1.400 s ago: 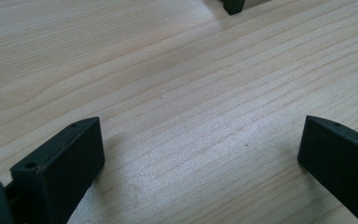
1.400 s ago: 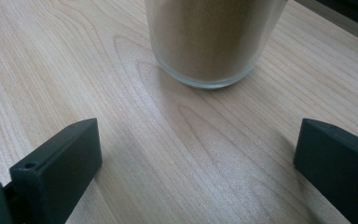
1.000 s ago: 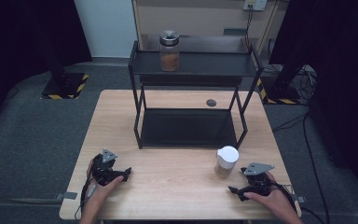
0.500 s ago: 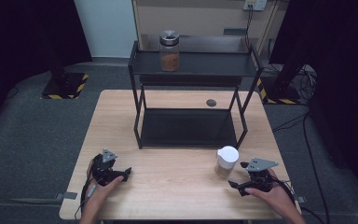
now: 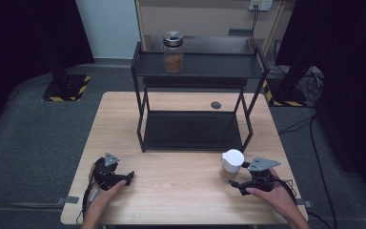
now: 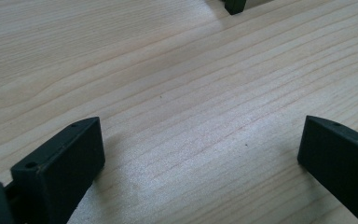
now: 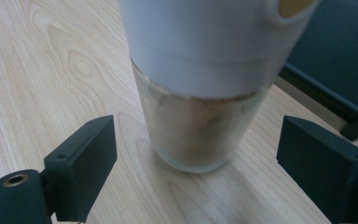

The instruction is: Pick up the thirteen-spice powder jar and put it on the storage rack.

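Glass jar with white plastic lid and brown powder (image 7: 200, 93): upright on light wooden table (image 5: 181, 191), directly ahead of right gripper (image 7: 196, 186), centred between its jaws, long axis vertical. Jaws just closing, pads clear of glass on both sides (no grasp yet). Left gripper (image 6: 200, 163): released, well apart, over bare wood.
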`<control>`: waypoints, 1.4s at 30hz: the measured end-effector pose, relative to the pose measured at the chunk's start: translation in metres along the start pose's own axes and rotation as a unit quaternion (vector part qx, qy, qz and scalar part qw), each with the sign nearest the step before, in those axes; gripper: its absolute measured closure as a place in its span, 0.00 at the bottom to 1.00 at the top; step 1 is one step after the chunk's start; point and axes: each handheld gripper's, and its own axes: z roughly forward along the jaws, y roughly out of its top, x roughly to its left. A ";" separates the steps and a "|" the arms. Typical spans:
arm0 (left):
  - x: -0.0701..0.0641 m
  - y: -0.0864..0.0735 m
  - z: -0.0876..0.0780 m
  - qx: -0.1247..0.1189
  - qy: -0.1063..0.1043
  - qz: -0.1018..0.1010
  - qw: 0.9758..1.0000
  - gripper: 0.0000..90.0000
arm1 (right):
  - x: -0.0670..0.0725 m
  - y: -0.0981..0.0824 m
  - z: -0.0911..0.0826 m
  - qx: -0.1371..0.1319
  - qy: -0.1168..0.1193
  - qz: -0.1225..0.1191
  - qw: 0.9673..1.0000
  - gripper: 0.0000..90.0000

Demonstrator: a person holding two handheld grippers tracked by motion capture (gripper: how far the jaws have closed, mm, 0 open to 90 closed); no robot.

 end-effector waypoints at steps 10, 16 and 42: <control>0.000 0.000 0.000 0.000 0.000 0.000 1.000 0.00 | -0.001 0.009 0.008 -0.022 0.003 -0.002 1.000 0.27; 0.000 0.000 0.000 0.000 0.000 0.000 1.000 0.00 | 0.000 0.012 0.012 -0.030 -0.004 -0.001 1.000 0.35; 0.000 0.000 0.000 0.000 0.001 -0.001 1.000 0.00 | -0.007 0.033 0.009 -0.050 -0.008 -0.011 0.999 0.35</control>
